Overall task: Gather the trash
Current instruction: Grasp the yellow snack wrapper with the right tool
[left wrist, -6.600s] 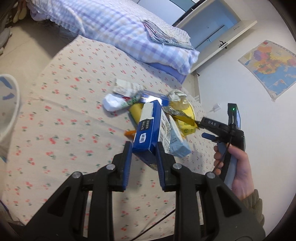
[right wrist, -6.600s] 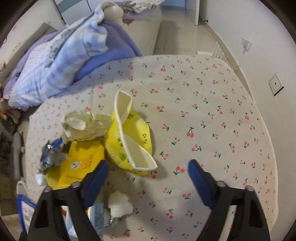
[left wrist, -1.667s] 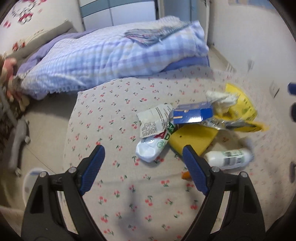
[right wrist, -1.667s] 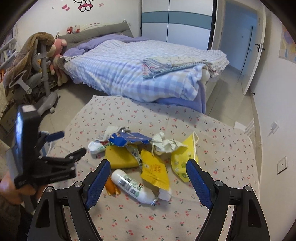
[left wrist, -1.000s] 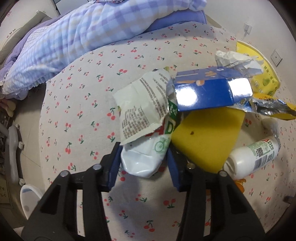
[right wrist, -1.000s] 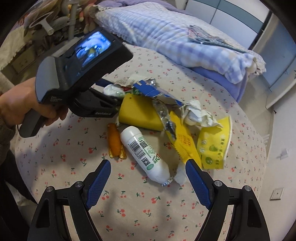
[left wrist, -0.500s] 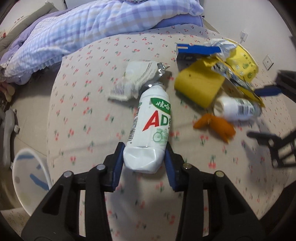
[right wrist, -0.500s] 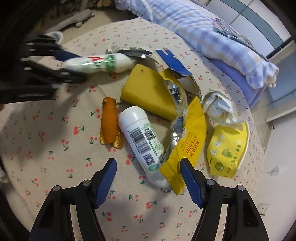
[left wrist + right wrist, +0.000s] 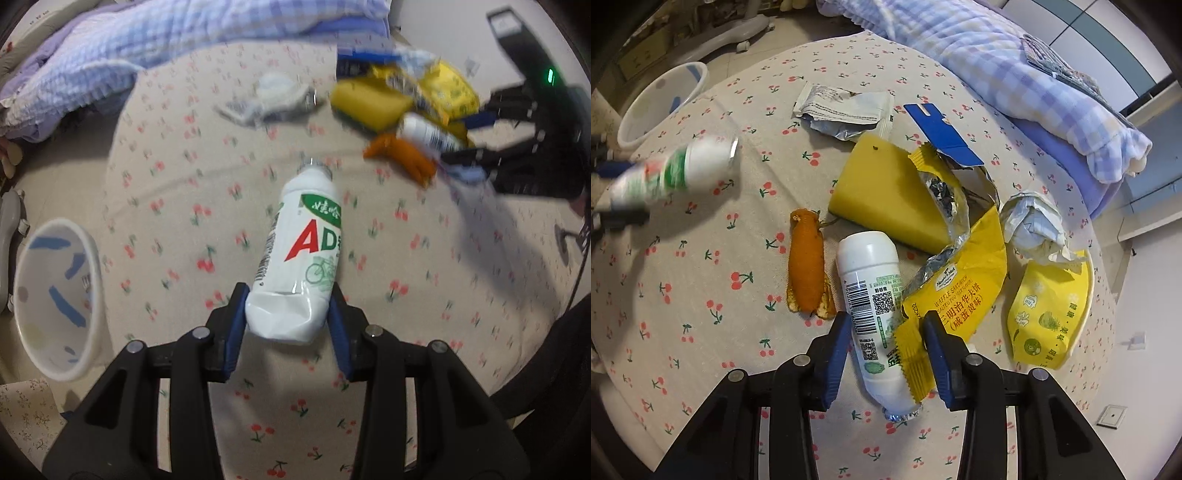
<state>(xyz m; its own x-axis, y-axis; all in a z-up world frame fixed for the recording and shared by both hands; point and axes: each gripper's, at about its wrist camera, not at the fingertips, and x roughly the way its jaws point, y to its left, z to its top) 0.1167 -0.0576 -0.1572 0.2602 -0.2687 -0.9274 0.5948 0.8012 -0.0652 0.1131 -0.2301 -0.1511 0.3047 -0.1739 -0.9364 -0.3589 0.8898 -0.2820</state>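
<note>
My left gripper point(image 9: 288, 328) is shut on a white AD milk bottle point(image 9: 301, 258) and holds it above the cherry-print tablecloth point(image 9: 177, 206); that bottle shows blurred in the right wrist view point(image 9: 676, 170). My right gripper point(image 9: 886, 350) has its jaws around a second white bottle point(image 9: 875, 310) lying on the table, with the edge of a yellow snack wrapper point(image 9: 960, 288) between them too. Whether the pads point(image 9: 836, 354) touch it I cannot tell. An orange peel point(image 9: 809, 273) lies just left of that bottle.
A white bin point(image 9: 55, 299) stands on the floor left of the table, also in the right wrist view point(image 9: 661, 103). More trash lies on the table: yellow sponge point(image 9: 882, 192), torn silver wrapper point(image 9: 842, 110), blue card point(image 9: 942, 133), crumpled paper point(image 9: 1034, 221), yellow paper cup point(image 9: 1049, 314). A bed point(image 9: 997, 51) is behind.
My left gripper has carried the AD bottle back and left, away from the pile and nearer the bin. My right gripper has come down and narrowed its jaws around the second bottle.
</note>
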